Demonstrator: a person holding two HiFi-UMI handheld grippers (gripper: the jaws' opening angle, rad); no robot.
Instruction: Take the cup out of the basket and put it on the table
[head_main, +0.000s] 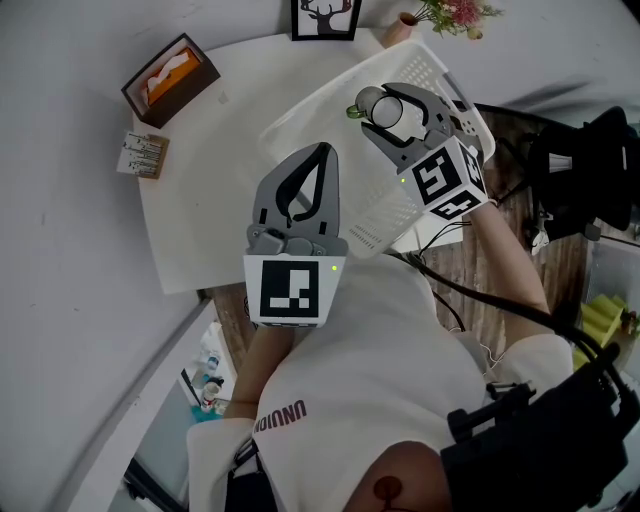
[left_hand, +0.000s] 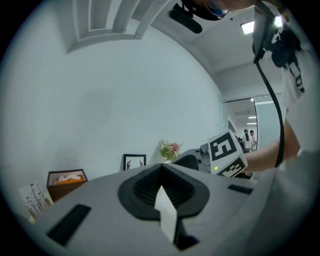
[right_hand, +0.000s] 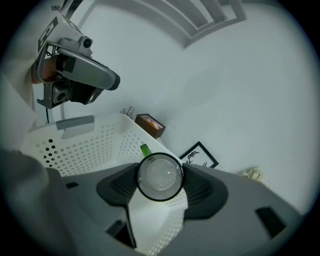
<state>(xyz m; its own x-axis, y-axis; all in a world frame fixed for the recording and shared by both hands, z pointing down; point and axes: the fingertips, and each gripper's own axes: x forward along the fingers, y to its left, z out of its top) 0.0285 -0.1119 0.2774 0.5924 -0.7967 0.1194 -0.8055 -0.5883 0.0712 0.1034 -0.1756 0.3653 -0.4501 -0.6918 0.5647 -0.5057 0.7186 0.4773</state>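
Cup (right_hand: 160, 177) clamped in right tool (right_hand: 160, 175), axis along jaws, above basket (right_hand: 85, 145), left tool (left_hand: 161, 170) closed, empty

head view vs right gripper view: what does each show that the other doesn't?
Head view only: the left claw, shut and empty over the table, a card packet at the table's edge, and the person's shirt.
Right gripper view only: the open mouth and inside of the cup, with the right claw clamped on both of its sides, plus the head-mounted camera.
Both: the cup, the white basket, the tissue box and the framed picture.
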